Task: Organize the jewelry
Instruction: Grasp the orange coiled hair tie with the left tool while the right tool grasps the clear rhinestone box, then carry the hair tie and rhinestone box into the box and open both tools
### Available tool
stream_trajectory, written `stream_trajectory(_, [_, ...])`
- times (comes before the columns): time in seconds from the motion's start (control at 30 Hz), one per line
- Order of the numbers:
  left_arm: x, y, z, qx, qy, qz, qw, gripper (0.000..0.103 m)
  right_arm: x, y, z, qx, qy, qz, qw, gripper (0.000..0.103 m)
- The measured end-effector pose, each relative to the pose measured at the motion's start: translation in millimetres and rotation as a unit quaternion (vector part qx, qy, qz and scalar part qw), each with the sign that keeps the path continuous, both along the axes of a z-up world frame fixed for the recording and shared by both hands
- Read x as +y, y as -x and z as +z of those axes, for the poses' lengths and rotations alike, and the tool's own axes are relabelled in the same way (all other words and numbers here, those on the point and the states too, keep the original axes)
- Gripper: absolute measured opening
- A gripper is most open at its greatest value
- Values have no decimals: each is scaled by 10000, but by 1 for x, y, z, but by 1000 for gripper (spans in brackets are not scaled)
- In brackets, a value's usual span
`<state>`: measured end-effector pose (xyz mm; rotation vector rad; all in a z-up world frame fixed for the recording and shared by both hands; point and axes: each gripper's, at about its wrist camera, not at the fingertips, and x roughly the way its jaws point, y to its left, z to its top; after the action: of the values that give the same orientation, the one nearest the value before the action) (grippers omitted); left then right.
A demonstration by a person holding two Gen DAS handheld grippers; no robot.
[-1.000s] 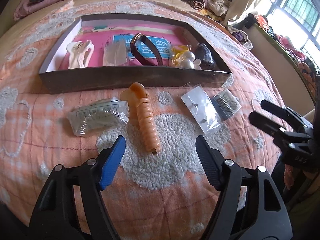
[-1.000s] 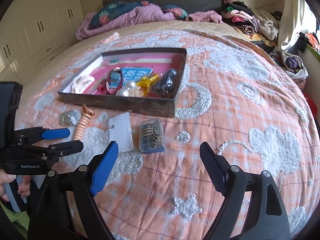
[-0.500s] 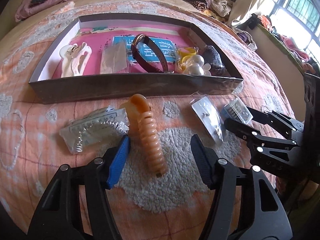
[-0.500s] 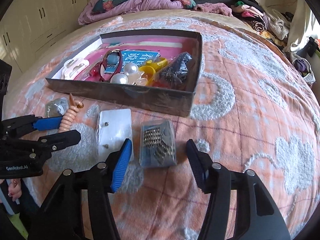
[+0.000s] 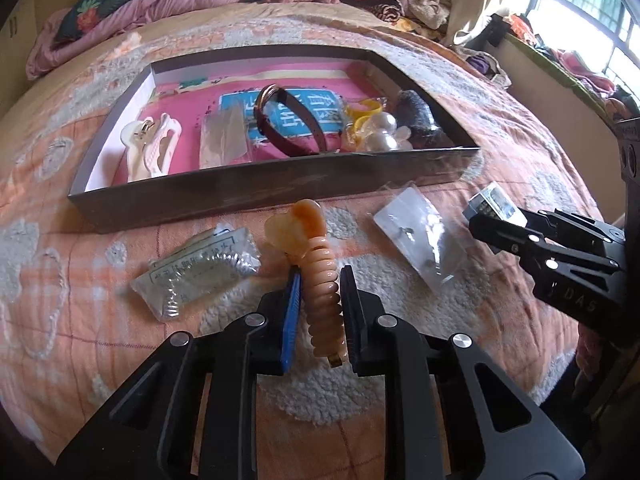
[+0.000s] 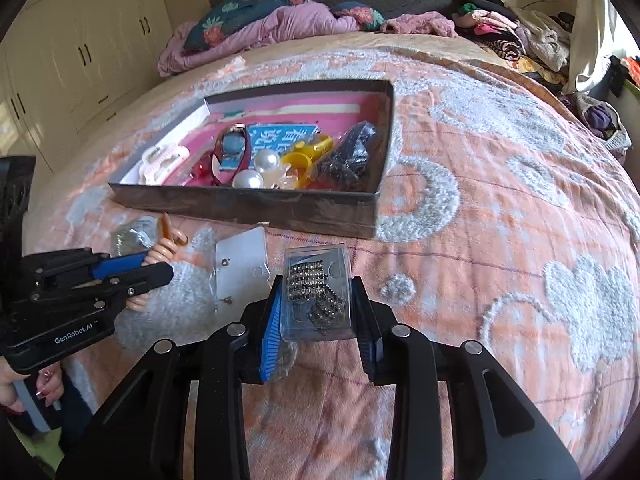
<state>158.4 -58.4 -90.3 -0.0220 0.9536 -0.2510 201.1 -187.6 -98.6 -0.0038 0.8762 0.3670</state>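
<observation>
On the orange bedspread lies an orange ribbed hair clip (image 5: 298, 220). My left gripper (image 5: 319, 272) is closing on its shaft, and both pads touch it. The right wrist view shows a clear box of rhinestone pieces (image 6: 314, 264) between the pads of my right gripper (image 6: 317, 280), whose jaws are closing and press on its sides. A shallow dark box (image 5: 260, 192) behind them holds a white hair claw (image 5: 150, 148), a maroon-strapped watch (image 5: 292, 120), pearls (image 5: 384, 132) and a dark pouch (image 5: 416, 114).
A bag with a silver chain (image 5: 200, 272) lies left of the clip. A clear bag with earrings (image 5: 420, 236) lies between the two grippers. Crumpled bedding (image 6: 260, 28) and clothes lie at the bed's head. Wardrobe doors (image 6: 80, 52) stand at the left.
Both grippers have closed from wide open, the left onto the orange hair clip and the right onto the clear rhinestone box. Both have come closer to the bedspread.
</observation>
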Motion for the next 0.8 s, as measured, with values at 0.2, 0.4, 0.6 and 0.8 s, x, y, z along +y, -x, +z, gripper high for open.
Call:
stream_trajectory(0.2, [3, 7, 22, -192, 129, -80, 9997, 11, -15, 12, 14, -56, -230, -154, 9996, 31])
stream_trajectory(0.4, [8, 7, 42, -376, 262, -70, 9989, 11, -12, 17, 34, -285, -332, -97, 9990, 31])
stream_trajectory(0.6, [21, 4, 61, -597, 393, 79, 9974, 11, -4, 20, 51, -446, -405, 7, 9982, 31])
stream_trajectory(0.8, [34, 2, 75, -767, 460, 241, 9957, 11, 6, 20, 65, -592, -457, 79, 9972, 31])
